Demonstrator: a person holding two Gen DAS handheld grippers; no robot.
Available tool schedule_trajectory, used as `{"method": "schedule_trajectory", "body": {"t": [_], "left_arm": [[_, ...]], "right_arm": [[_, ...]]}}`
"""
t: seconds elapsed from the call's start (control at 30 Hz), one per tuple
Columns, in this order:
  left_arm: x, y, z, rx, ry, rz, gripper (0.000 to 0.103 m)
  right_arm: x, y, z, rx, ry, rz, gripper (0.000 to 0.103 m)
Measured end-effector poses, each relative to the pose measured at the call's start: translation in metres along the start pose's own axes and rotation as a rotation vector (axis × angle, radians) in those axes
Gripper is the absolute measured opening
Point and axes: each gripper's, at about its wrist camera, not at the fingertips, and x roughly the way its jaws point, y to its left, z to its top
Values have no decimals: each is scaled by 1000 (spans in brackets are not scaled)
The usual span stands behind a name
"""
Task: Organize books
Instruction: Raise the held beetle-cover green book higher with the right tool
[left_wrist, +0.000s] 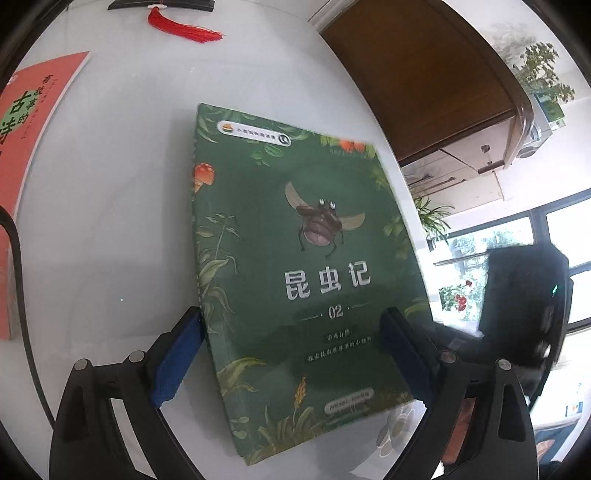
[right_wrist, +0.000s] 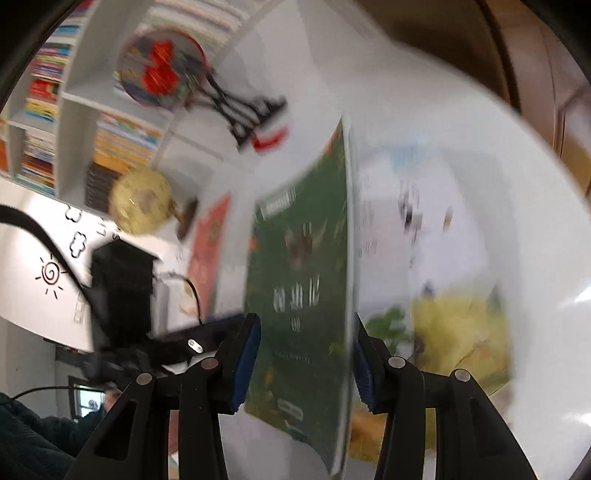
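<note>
A green book (left_wrist: 295, 240) with a beetle on its cover lies on the white table (left_wrist: 110, 221), its right edge tilted up. My left gripper (left_wrist: 290, 314) is open, a blue pad on either side of the book's lower half. The black housing (left_wrist: 517, 306) of the other gripper sits blurred at the book's right edge. In the blurred right wrist view the green book (right_wrist: 303, 277) runs steeply between the fingers of my right gripper (right_wrist: 306, 321), which stand apart; a thin gap shows beside the right pad (right_wrist: 364, 373). A white page or cover (right_wrist: 443, 258) with a yellow picture lies to the right of it.
A pink-red book (left_wrist: 33, 166) lies at the table's left, a red tassel (left_wrist: 184, 27) at the far edge. A wooden cabinet (left_wrist: 424, 74) stands beyond the table's right edge. A bookshelf (right_wrist: 55, 92), a globe (right_wrist: 142, 203) and a round ornament on a black stand (right_wrist: 162, 62) are at the left.
</note>
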Motion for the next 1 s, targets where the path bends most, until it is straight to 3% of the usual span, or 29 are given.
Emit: {"method": "schedule_trajectory", "body": {"t": [0.07, 0.2, 0.27, 0.33, 0.43, 0.5, 0.57, 1.0], "left_arm": [[-2, 4, 0, -10, -2, -15, 93], [-1, 7, 1, -25, 22, -61, 93], [1, 5, -1, -33, 33, -85, 93], [3, 0, -2, -16, 33, -68, 93], [5, -7, -2, 11, 16, -45, 93], [0, 0, 1, -34, 8, -117, 93], [-8, 3, 4, -61, -8, -185, 93], [-30, -19, 11, -8, -59, -231, 93]], "right_arm": [[15, 5, -9, -3, 39, -5, 46], [17, 12, -10, 5, 8, -28, 44], [16, 17, -7, -28, -5, -103, 43], [16, 29, -1, -116, -3, -228, 43], [24, 43, 3, -232, 22, -335, 44], [29, 53, 3, -306, 13, -403, 43], [26, 58, 4, -320, -8, -380, 43], [10, 81, 8, -407, -81, -366, 43]]}}
